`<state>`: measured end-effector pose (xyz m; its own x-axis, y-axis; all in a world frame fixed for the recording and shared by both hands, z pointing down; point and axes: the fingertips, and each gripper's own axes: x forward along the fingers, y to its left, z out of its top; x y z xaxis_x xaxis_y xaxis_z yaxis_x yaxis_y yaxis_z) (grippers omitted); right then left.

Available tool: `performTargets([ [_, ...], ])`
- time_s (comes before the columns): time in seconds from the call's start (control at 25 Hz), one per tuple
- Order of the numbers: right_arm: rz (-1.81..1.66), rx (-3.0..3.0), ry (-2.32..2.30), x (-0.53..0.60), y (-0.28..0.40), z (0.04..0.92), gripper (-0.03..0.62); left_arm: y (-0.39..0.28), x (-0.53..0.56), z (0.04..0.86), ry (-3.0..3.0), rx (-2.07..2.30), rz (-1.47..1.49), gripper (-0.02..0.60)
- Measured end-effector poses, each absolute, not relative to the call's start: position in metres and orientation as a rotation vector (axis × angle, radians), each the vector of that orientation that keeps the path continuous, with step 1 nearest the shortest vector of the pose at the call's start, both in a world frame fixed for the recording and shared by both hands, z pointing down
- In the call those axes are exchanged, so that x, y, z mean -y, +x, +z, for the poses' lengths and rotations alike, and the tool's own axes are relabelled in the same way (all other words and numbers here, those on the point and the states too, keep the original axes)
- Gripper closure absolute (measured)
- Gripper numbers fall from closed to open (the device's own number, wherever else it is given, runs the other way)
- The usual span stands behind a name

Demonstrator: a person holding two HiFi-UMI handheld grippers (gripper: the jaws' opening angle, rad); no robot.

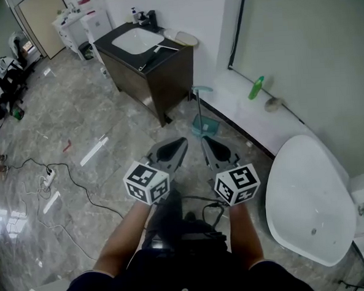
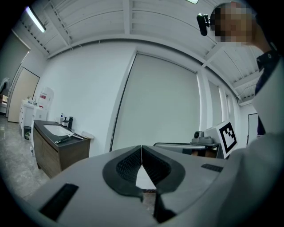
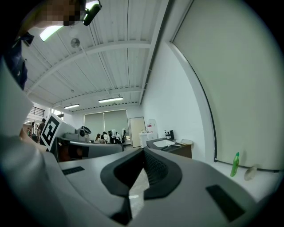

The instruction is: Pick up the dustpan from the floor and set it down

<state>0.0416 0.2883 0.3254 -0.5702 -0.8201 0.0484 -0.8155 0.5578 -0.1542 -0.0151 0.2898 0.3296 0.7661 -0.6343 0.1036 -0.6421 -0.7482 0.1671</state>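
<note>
A teal long-handled dustpan (image 1: 204, 127) stands on the marble floor beside the dark vanity cabinet (image 1: 159, 75), its handle upright. Both grippers are held out side by side in front of the person, short of the dustpan and above the floor. My left gripper (image 1: 180, 140) has its jaws shut tip to tip with nothing between them, as the left gripper view (image 2: 141, 149) confirms. The jaws of my right gripper (image 1: 205, 138) are also shut and empty, seen closed in the right gripper view (image 3: 143, 151). Neither gripper view shows the dustpan.
A white bathtub (image 1: 308, 195) stands at the right. A green bottle (image 1: 256, 88) sits on the white ledge along the wall. Cables and a power strip (image 1: 47, 178) lie on the floor at the left. People sit at the far left.
</note>
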Motion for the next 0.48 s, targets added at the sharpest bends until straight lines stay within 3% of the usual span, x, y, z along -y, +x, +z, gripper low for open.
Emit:
performTargets([
  [0.48,-0.313,-2.773,-1.546,-0.181,0.047,0.356,0.586,-0.021,-0.171,0.36,2.746,0.97,0.06,0.568],
])
